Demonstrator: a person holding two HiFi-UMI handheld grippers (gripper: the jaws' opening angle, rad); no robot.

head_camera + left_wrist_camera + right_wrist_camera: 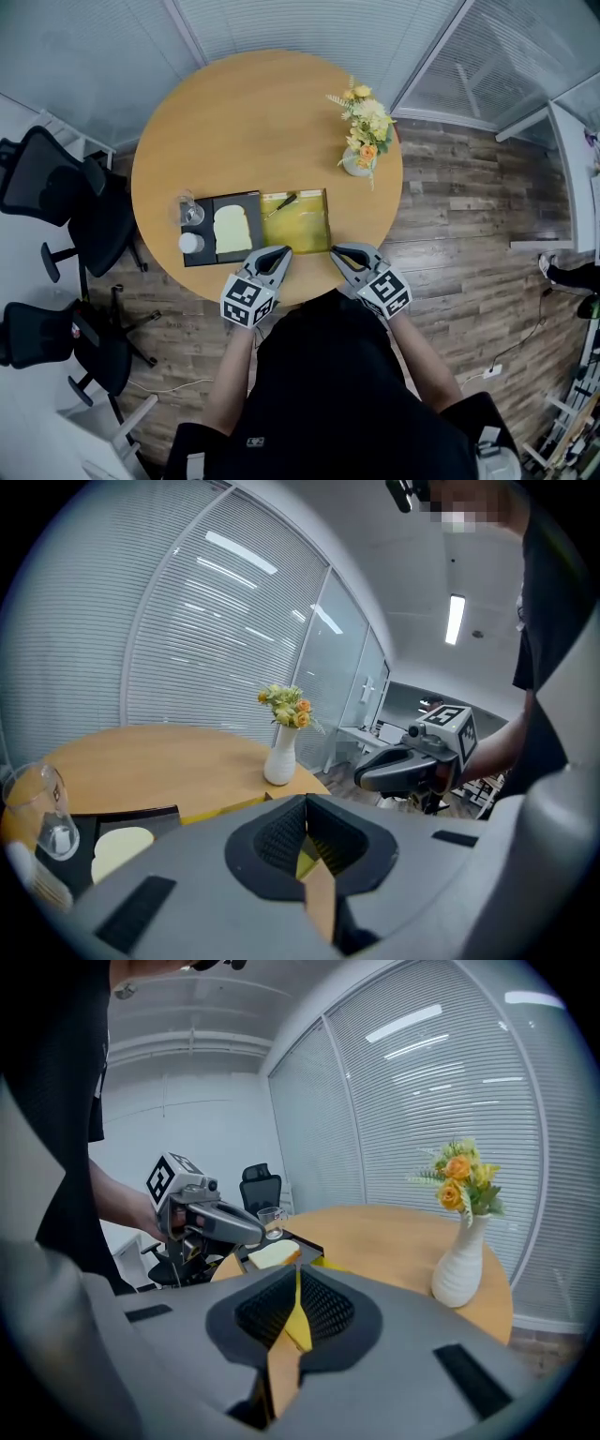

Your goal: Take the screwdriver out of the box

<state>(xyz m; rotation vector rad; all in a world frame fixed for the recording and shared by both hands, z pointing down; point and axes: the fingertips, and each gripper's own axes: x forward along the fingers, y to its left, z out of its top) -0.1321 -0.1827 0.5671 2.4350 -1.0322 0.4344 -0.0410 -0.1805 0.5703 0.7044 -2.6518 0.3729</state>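
An open yellow box (325, 221) lies near the front of the round wooden table (253, 122). A screwdriver (282, 202) with a dark handle rests in its far left corner. Both grippers hover at the table's near edge, just short of the box. My left gripper (284, 250) points at the box's near left corner, jaws shut with nothing in them (305, 803). My right gripper (335, 250) sits just off the near right corner, also shut and empty (297, 1274). From the gripper views only a yellow edge of the box (220, 805) shows; the screwdriver is hidden there.
A black tray (201, 257) left of the box holds a toast slice (232, 228), a glass (190, 210) and a white round lid (191, 243). A white vase of flowers (361, 141) stands at the table's far right. Black office chairs (56, 187) stand to the left.
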